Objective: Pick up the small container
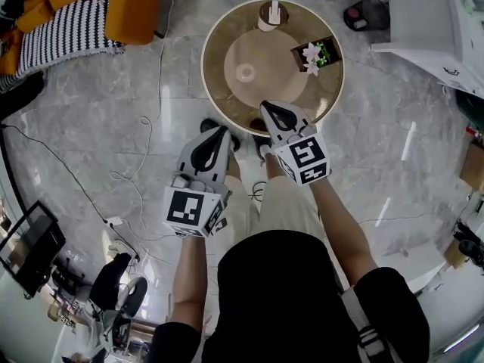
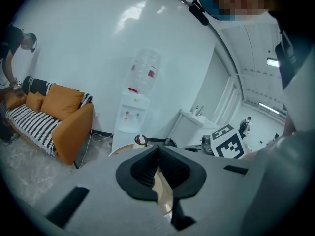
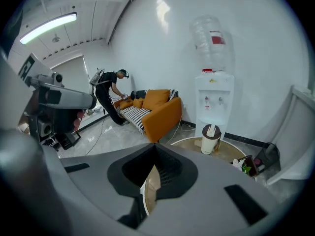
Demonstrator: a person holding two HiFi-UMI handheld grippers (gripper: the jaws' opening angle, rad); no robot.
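The small container [image 1: 271, 15], cream with a dark lid, stands upright at the far edge of the round wooden table [image 1: 219, 89]. It also shows in the right gripper view as the container [image 3: 210, 138], and its lid [image 2: 140, 140] peeks over the jaws in the left gripper view. My right gripper [image 1: 266, 106] hovers over the table's near edge, shut and empty. My left gripper [image 1: 223, 130] hangs lower left, off the table and over the floor, also shut with nothing in it. Both are well short of the container.
A dark box of flowers [image 1: 315, 54] and a small white ring [image 1: 245, 72] sit on the table. An orange sofa [image 1: 132, 6] with a striped blanket stands at the far left, with a person [image 3: 109, 95] bent over it. Behind the table is a water dispenser [image 3: 212, 92]. Cables [image 1: 144, 150] trail across the floor.
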